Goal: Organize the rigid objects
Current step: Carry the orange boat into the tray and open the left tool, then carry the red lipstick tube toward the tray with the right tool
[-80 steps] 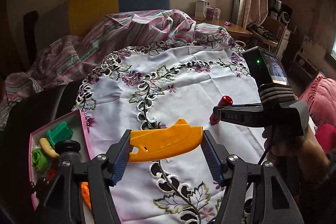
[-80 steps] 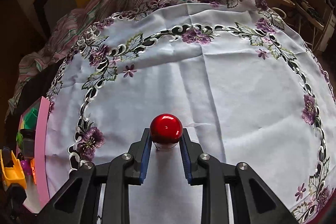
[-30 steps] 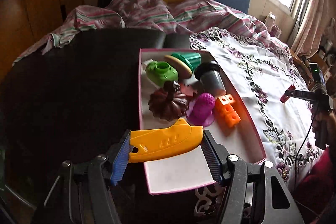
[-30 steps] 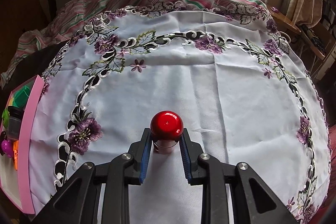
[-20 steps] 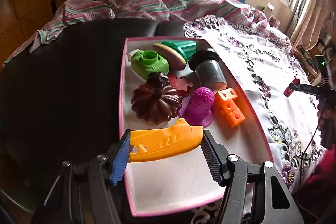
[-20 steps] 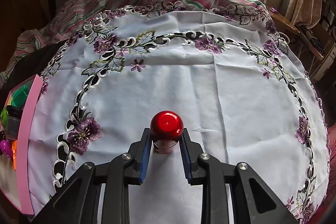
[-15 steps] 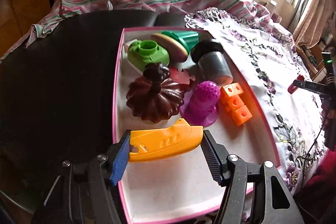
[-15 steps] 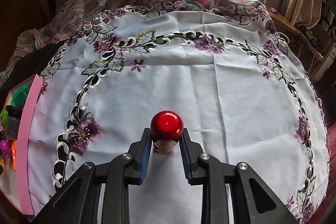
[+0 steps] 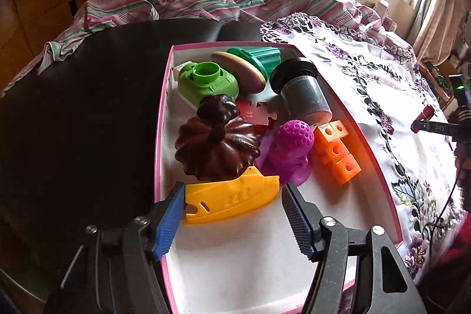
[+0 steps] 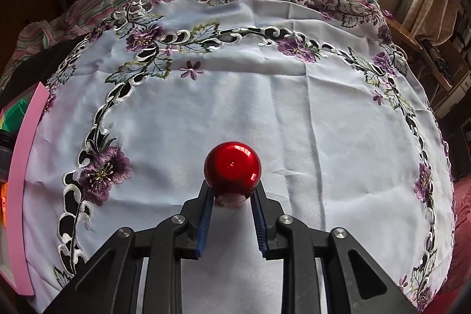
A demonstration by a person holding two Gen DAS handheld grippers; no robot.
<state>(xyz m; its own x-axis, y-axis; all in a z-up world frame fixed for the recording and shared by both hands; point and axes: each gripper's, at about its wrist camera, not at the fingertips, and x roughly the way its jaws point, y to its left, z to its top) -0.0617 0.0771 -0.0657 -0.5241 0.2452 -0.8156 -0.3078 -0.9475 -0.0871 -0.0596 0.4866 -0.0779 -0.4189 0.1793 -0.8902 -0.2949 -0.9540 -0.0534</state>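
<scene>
Your left hand-held gripper, jaws just opening, has let go of the yellow toy boat, which lies crosswise between them in the pink box, while your right hand-held gripper clamps the red-capped bottle well right of that box.

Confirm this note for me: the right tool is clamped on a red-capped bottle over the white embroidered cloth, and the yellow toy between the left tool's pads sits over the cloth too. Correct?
Not quite. The left wrist view shows the yellow toy over the white floor of the pink box, beside the brown gourd, not over the cloth. The left tool has just been opening. The rest holds: the right tool is clamped on the red-capped bottle over the embroidered cloth.
</scene>
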